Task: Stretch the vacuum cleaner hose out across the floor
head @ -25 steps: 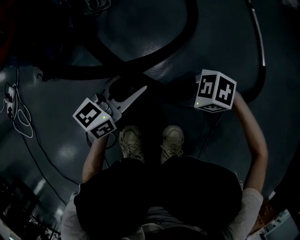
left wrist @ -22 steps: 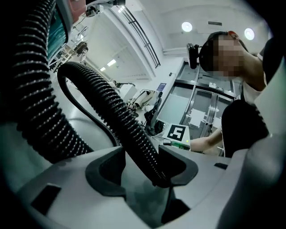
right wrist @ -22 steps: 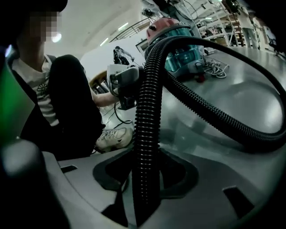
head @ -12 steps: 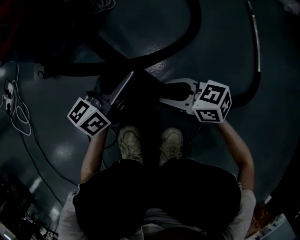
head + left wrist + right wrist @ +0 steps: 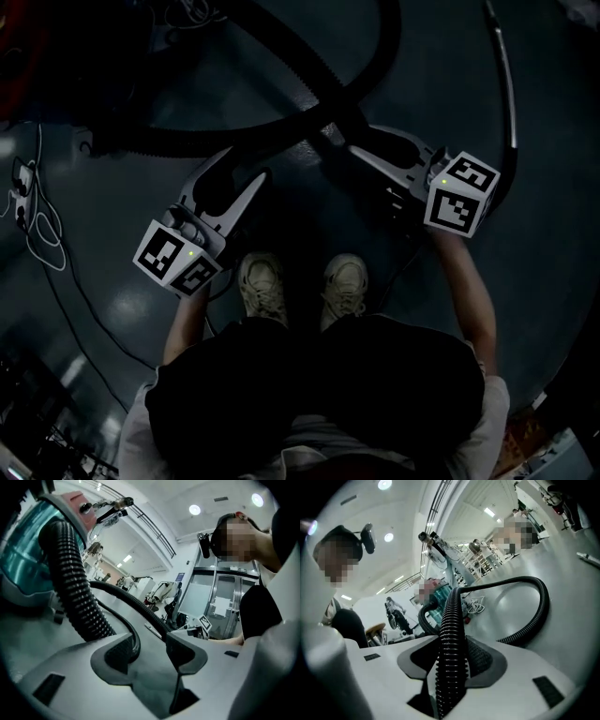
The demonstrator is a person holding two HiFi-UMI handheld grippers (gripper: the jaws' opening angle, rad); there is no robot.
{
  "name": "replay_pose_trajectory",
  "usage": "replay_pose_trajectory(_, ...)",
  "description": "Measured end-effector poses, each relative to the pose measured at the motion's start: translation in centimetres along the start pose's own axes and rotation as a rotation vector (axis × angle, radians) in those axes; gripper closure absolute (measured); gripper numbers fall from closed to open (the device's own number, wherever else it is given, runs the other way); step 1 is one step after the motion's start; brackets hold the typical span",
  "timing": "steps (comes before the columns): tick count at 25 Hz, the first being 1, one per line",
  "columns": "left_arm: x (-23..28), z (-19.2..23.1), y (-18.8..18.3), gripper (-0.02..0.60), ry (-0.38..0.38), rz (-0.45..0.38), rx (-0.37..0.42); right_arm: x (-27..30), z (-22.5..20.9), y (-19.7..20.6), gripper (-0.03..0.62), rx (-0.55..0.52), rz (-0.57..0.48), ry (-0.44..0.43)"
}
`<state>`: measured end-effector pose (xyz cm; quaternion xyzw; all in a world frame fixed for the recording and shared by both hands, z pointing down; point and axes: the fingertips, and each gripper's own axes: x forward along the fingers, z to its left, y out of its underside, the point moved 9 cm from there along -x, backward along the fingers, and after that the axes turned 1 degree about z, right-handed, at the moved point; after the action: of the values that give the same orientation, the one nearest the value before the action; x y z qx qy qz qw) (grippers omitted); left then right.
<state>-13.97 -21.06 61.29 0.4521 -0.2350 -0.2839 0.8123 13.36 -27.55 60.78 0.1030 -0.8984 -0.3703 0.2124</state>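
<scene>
Right tool (image 5: pixel 356 141) has been swinging up & outward, now clenching the hose (image 5: pixel 305 66), which is running lengthwise thru it toward the vacuum (image 5: pixel 23 559) at upper left. Left tool (image 5: pixel 150 652) is hanging released, empty, near the loop on the floor (image 5: pixel 103 197), so I'm guessing right hand's doing the pulling, away from the vacuum.

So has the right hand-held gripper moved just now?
Yes. In the head view the right hand-held gripper has swung up and away from the shoes, onto the hose it now grips.
</scene>
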Motion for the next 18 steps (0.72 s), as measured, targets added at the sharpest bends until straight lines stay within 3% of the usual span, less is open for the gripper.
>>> replay_pose_trajectory(4, 2.0, -1.3, 0.1, 0.354, 0.011, -0.001, 0.025, 0.6, -1.2, -3.1, 0.421, 0.103, -0.189, 0.089)
replay_pose_trajectory(9, 5.5, -2.4, 1.8, 0.354, 0.114, 0.101, -0.005, 4.5, -3.0, -8.9, 0.421, 0.225, -0.333, 0.214)
replay_pose_trajectory(13, 6.9, -2.7, 3.5, 0.354, 0.152, 0.158, -0.074, 8.5, 1.3, -12.8, 0.421, 0.085, -0.319, 0.126)
replay_pose_trajectory(18, 6.6, -2.5, 3.8, 0.353, 0.104, 0.132, -0.014, 11.9, 5.2, -11.8, 0.421, 0.019, -0.247, 0.050)
